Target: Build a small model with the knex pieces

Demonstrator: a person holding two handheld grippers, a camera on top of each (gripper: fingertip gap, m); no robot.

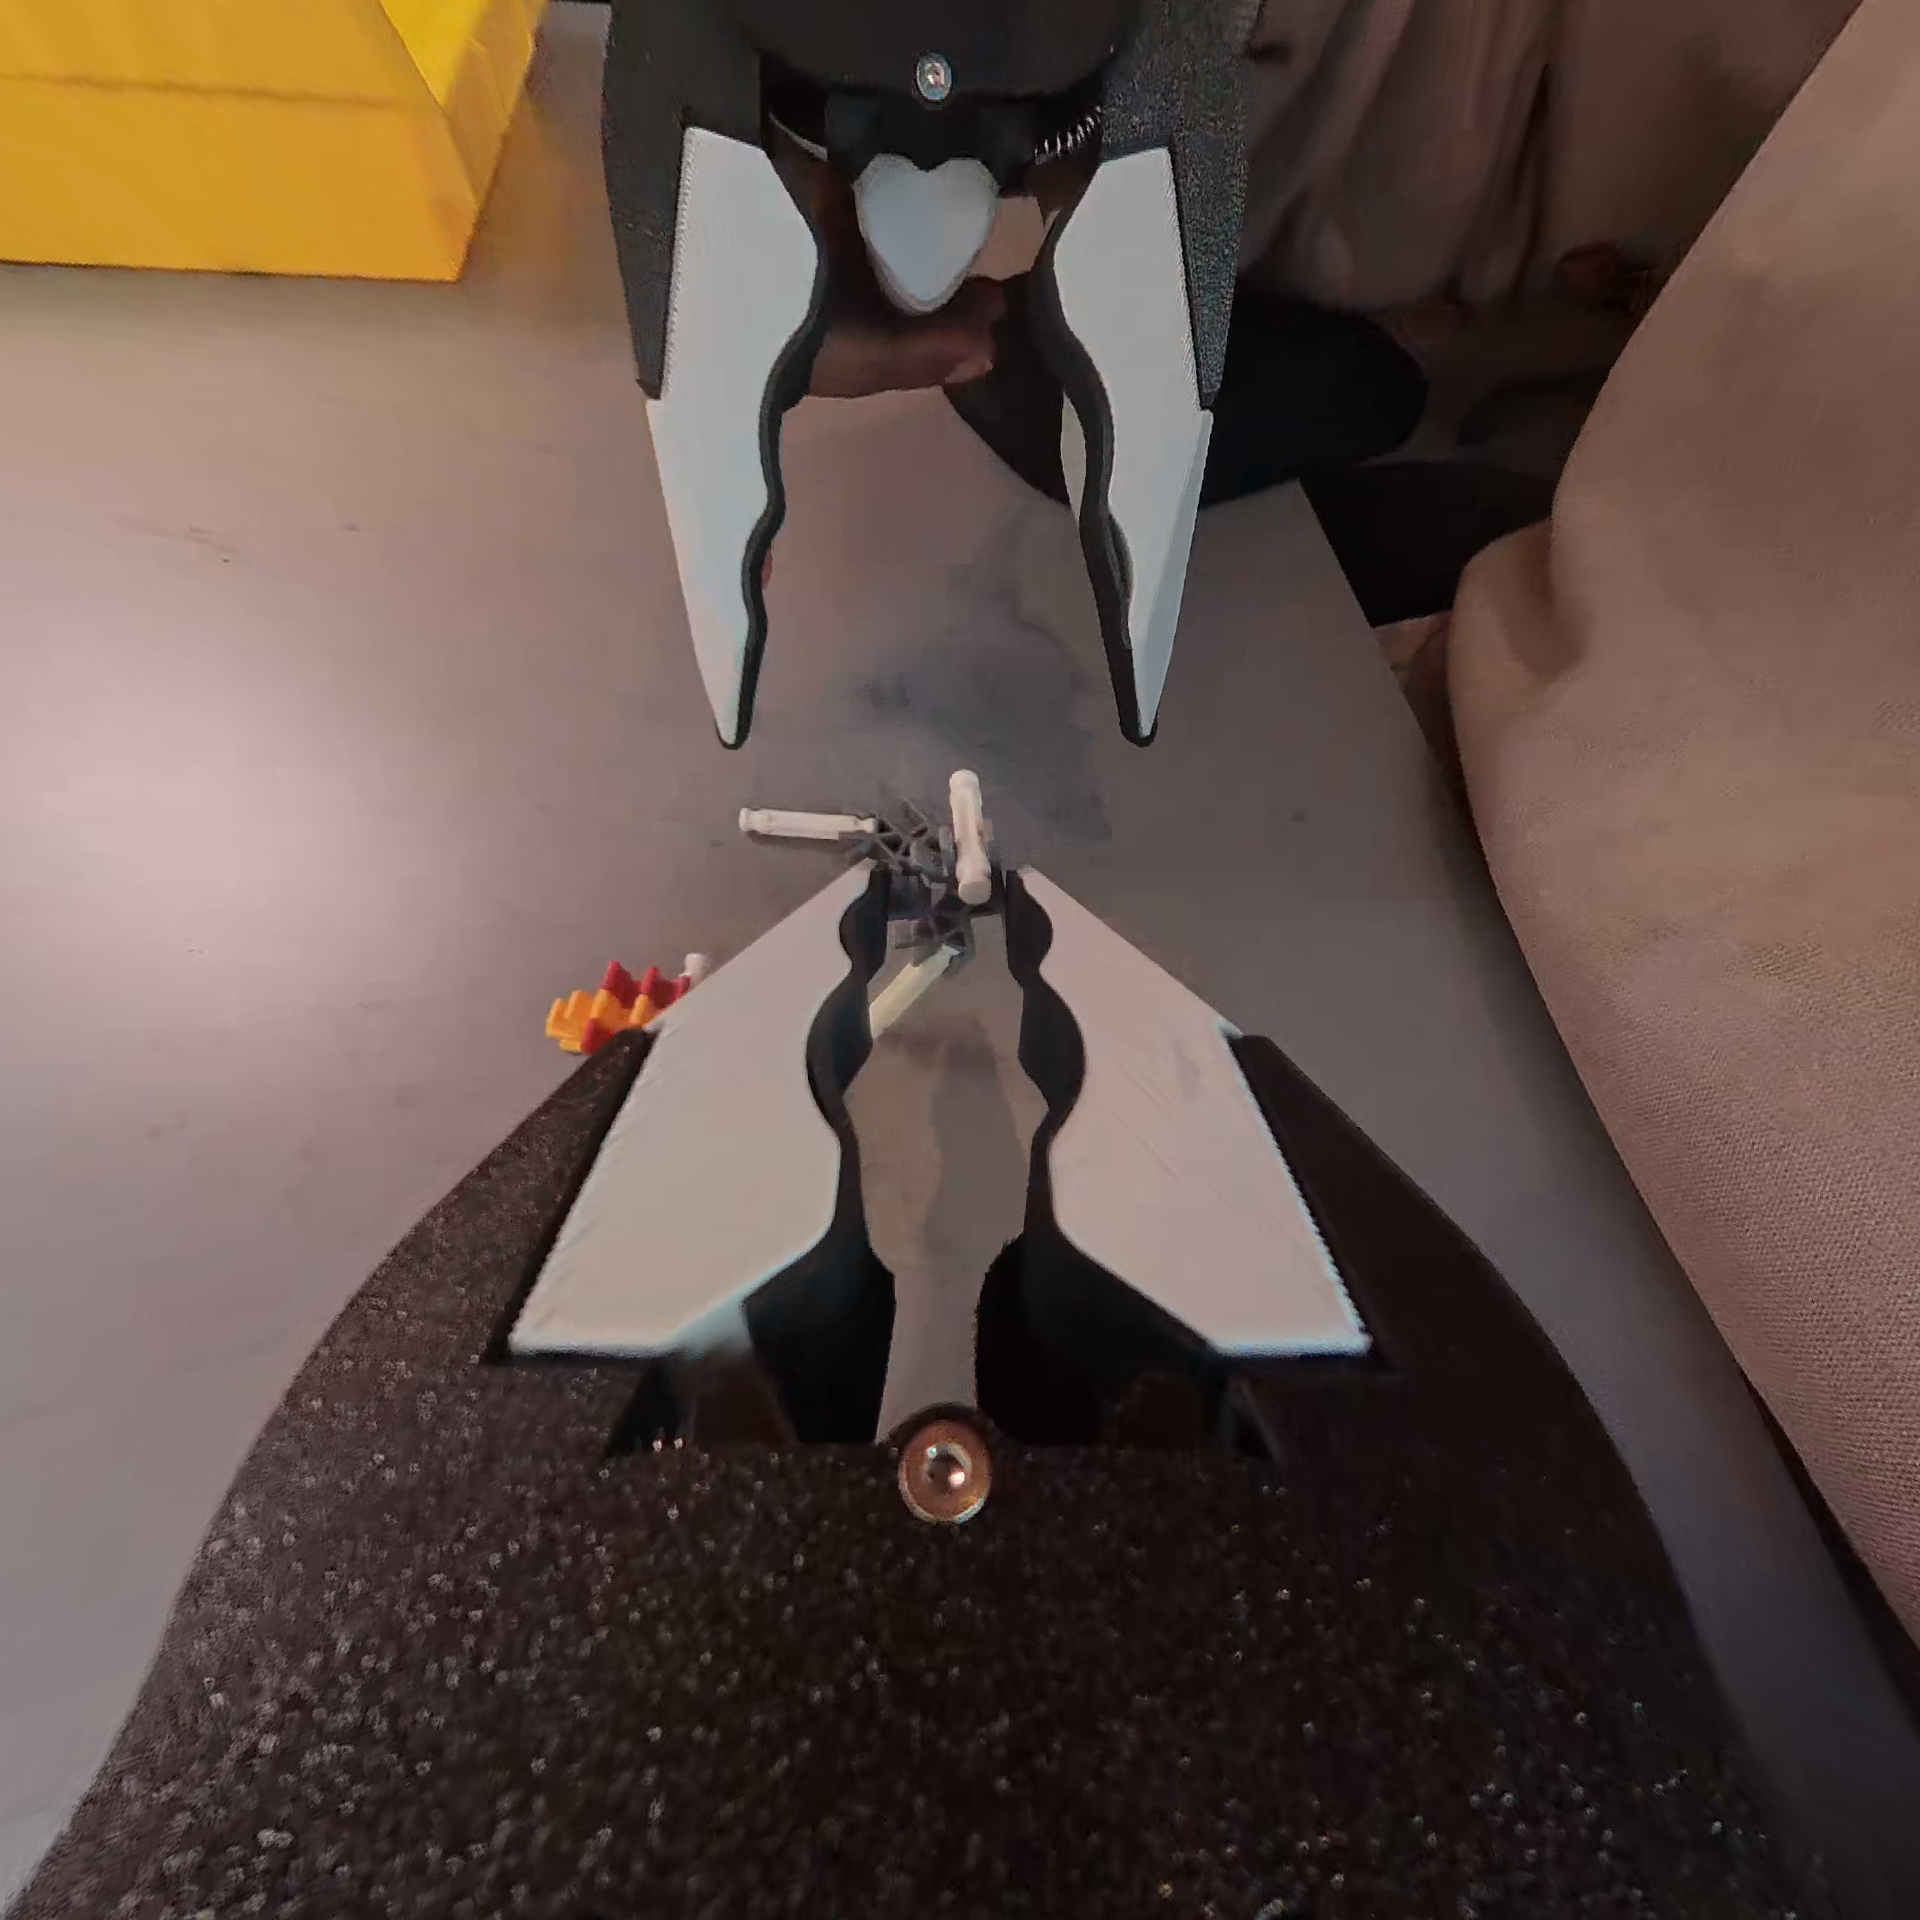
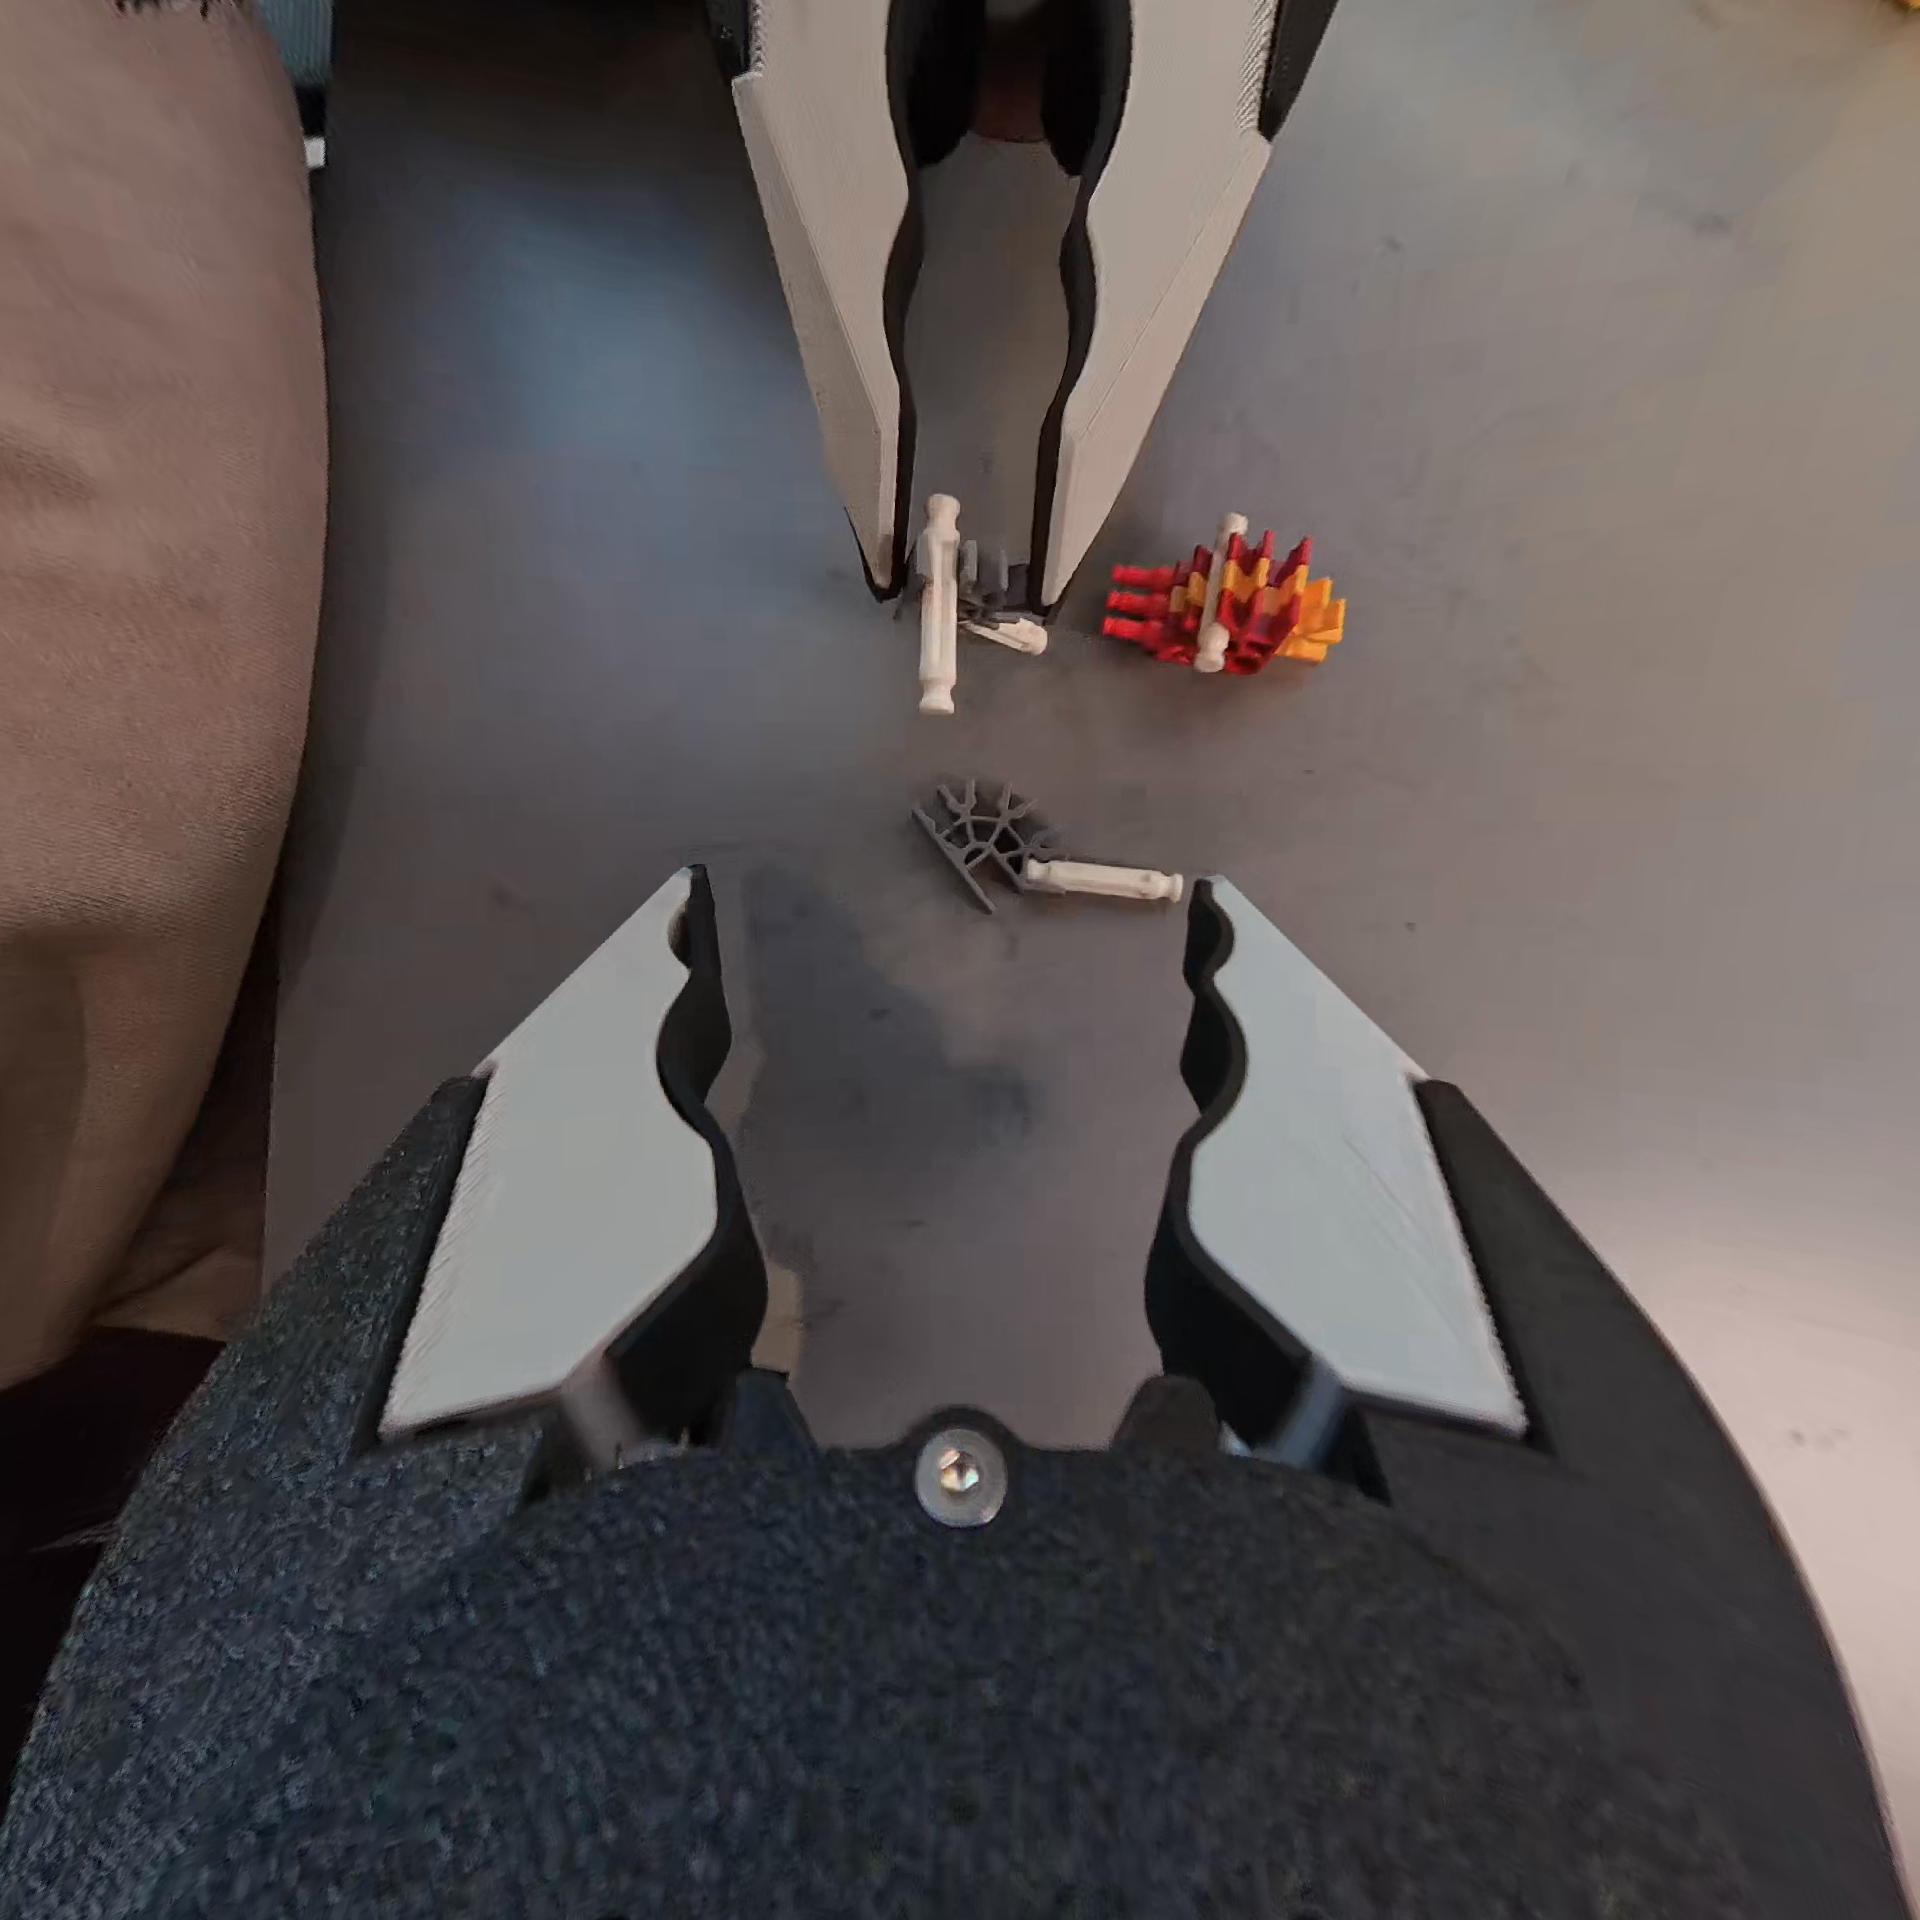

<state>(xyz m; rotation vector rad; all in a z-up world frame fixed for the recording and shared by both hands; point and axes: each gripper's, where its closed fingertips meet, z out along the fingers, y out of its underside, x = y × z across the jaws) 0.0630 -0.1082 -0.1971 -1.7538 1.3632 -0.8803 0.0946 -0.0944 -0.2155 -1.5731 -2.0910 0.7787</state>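
Basically two handheld grippers face each other over a dark grey table.

Left wrist view, left to right: a yellow box sits in the upper left corner. Lower down, left of centre, a red-and-orange connector cluster lies on the table, partly hidden by the near finger. At centre, the left gripper reaches up from the bottom edge, jaws narrowed around a grey connector piece with white rods at the tips; it looks gripped, though the contact itself is small and slightly blurred. Just beyond it a second grey connector with a white rod lies on the table, rod pointing left. The right gripper hangs from the top centre, fingers spread wide, holding nothing, tips near that second piece but apart from it. A tan cushion fills the right side.

Right wrist view, left to right: the tan cushion runs down the left edge. At centre top, the left gripper pinches the grey-and-white piece. Below it, the loose grey connector with white rod lies flat, just ahead of the right gripper, whose fingers stand wide apart and empty. The red-and-orange cluster, with a white rod across it, sits upper right of centre, just beside the left gripper's tip.
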